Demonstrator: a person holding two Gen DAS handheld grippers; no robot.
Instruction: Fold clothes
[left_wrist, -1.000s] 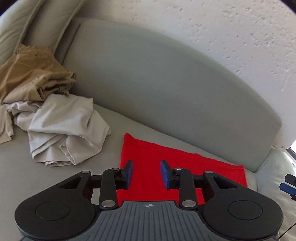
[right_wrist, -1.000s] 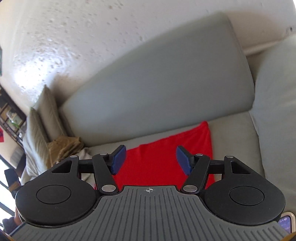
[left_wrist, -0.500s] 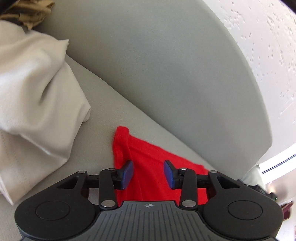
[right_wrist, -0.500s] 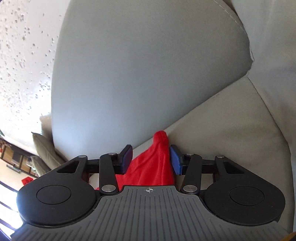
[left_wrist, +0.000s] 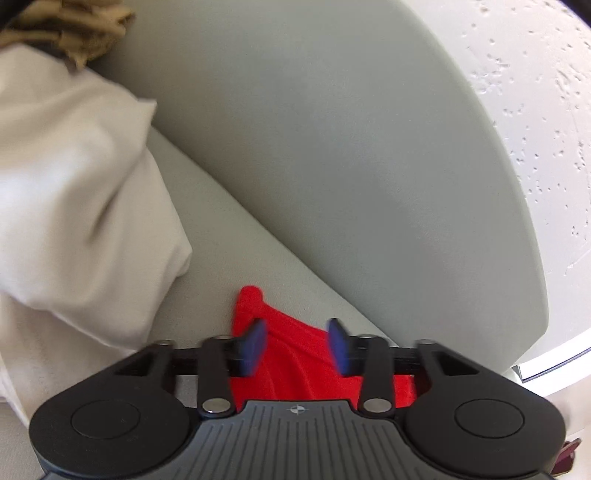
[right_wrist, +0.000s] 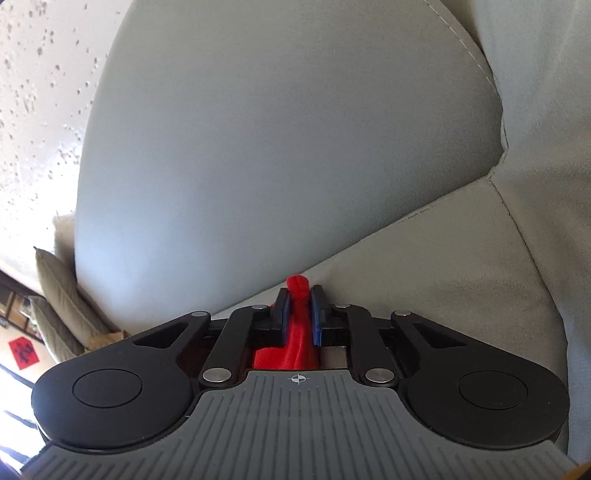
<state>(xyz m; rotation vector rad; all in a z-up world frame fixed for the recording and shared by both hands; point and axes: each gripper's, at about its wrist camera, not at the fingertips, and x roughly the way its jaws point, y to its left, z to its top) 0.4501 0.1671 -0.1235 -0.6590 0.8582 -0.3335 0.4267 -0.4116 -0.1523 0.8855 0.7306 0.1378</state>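
A red cloth (left_wrist: 291, 362) lies on the grey sofa seat (left_wrist: 207, 258) against the backrest. In the left wrist view its far left corner pokes up just past my left gripper (left_wrist: 297, 345), which is open with the blue pads either side of the fabric. In the right wrist view my right gripper (right_wrist: 300, 314) is shut on the other corner of the red cloth (right_wrist: 297, 291), and a pinched tuft sticks out beyond the pads. Most of the cloth is hidden under the gripper bodies.
A crumpled cream garment (left_wrist: 74, 206) lies close on the left of the red cloth, with a tan garment (left_wrist: 74, 33) behind it. The grey backrest (right_wrist: 280, 147) rises right ahead. A side cushion (right_wrist: 546, 184) bounds the seat on the right.
Both grippers came down and forward onto the far corners of the red cloth. The right gripper closed on its corner; the left stayed open and lifted its corner slightly.
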